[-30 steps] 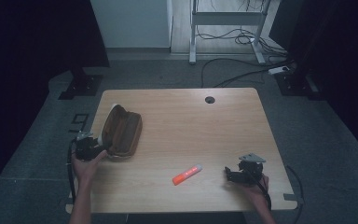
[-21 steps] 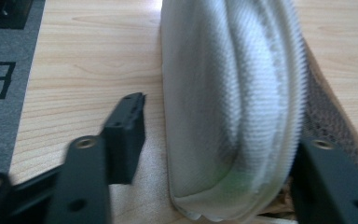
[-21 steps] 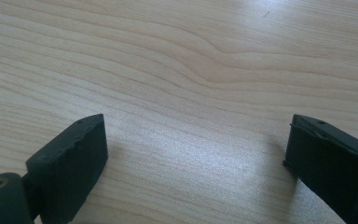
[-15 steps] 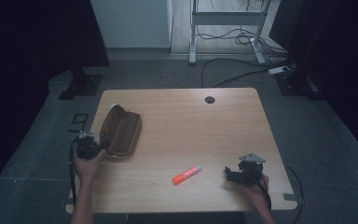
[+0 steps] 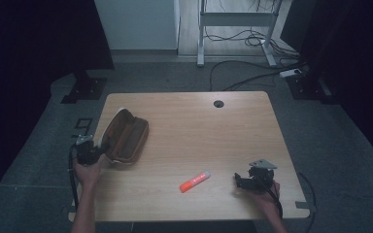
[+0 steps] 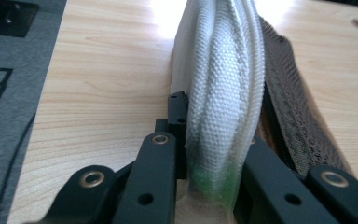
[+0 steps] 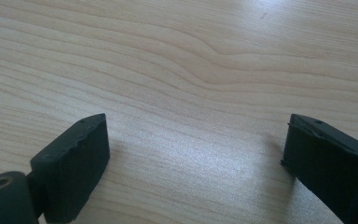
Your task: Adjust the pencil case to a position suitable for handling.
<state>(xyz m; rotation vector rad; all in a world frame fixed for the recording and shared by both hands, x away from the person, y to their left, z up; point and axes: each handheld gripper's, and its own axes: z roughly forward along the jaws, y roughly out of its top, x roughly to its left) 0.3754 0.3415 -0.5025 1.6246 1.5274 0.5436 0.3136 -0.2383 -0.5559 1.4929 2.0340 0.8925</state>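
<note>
An open brown pencil case with a white outer shell lies at the table's left side. My left gripper is shut on the case's near white edge, with the brown mesh lining to the right of the jaws. An orange marker lies near the front middle of the table. My right gripper rests low over bare wood at the front right, its jaws wide open and nothing between them.
The wooden table has a round cable hole near its far edge. Grey floor surrounds it, with a desk frame and cables beyond. Broad bare wood lies between the marker and the case.
The case's raised white edge, held by my left gripper, has shifted slightly. The right gripper and the marker have not moved.
</note>
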